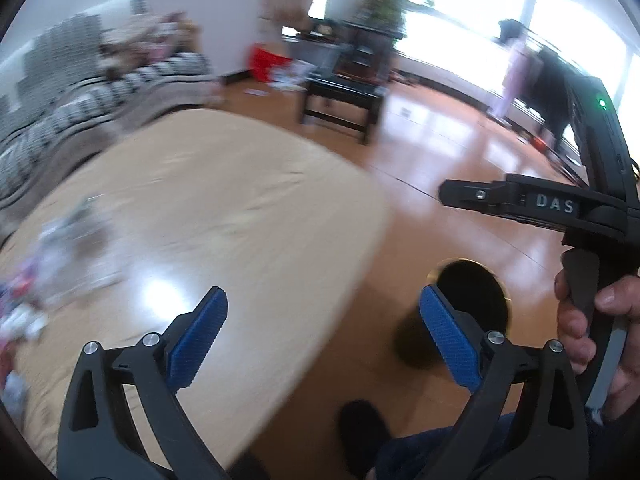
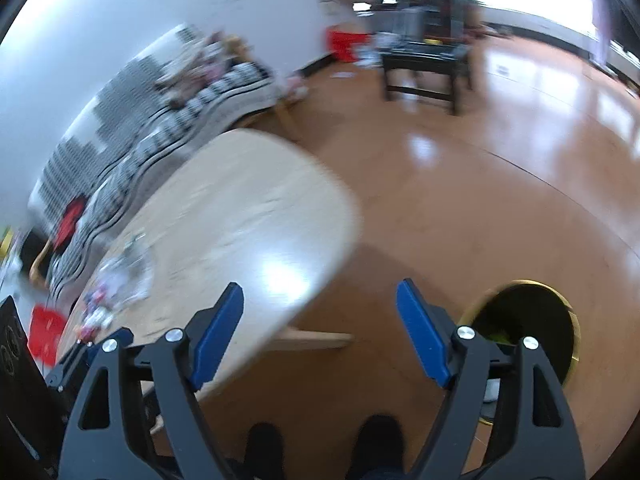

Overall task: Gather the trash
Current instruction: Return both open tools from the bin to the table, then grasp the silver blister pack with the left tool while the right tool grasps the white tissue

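Your left gripper (image 1: pixel 320 336) and right gripper (image 2: pixel 320 332) both gape wide, holding nothing. The bin (image 2: pixel 560 300) sits on the floor right of the table (image 2: pixel 248 200); blurred trash (image 2: pixel 116 288) lies at the table's left.

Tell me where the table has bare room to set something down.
The table is bare from its rounded end beside the bin across its middle. Litter crowds the sofa-side corner.

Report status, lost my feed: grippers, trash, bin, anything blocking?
Left gripper open, empty. Right gripper open, empty. Trash pile on table's far end; bin on floor beside it. Nothing blocking.
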A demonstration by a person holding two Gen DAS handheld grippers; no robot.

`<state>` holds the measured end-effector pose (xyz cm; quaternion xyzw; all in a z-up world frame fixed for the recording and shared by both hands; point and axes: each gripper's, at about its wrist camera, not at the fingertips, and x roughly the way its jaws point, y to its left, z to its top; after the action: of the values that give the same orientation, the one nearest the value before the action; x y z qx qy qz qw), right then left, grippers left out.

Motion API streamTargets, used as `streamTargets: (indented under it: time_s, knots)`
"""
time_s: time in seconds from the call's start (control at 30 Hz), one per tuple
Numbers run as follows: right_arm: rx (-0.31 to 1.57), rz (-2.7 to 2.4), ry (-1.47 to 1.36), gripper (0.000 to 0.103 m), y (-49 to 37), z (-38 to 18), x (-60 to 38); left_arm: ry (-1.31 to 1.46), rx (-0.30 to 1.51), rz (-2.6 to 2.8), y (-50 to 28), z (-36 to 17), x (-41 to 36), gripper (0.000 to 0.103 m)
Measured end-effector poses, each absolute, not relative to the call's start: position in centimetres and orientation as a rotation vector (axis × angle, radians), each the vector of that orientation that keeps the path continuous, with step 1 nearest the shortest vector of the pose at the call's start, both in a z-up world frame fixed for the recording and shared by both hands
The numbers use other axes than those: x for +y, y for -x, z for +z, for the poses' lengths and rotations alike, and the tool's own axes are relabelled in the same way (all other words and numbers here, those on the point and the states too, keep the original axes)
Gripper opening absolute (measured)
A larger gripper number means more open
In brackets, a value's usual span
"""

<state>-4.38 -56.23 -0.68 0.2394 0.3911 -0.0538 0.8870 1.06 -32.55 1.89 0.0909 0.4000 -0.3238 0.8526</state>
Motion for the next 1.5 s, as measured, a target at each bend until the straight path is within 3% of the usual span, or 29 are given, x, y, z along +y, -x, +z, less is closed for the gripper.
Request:
streamTargets:
  time_s: [0.33, 0.57, 1.1, 1.5]
  knots:
    - [0.853, 0.171, -0.314, 0.08, -3.2, 2.1, -38.9, -0.093, 0.801, -0.395, -2.4, 3.1, -13.7, 0.095]
    - [0.878, 0.251, -0.254, 0.082, -6.8, 1.4, -30.5, -0.005, 0.806, -0.283, -3.4, 2.5, -5.4, 0.095]
    - [0.947, 0.353, -0.19, 0.082, -12.7, -2.1, -21.5, 0.023, 0.865, -0.168, -4.8, -0.2, 3.4, 0.095]
    - [1.034, 0.527, 0.03, 0.082, -15.1, -5.5, -11.4, -0.11, 0.939, -0.14, -7.6, -4.9, 5.4, 0.095]
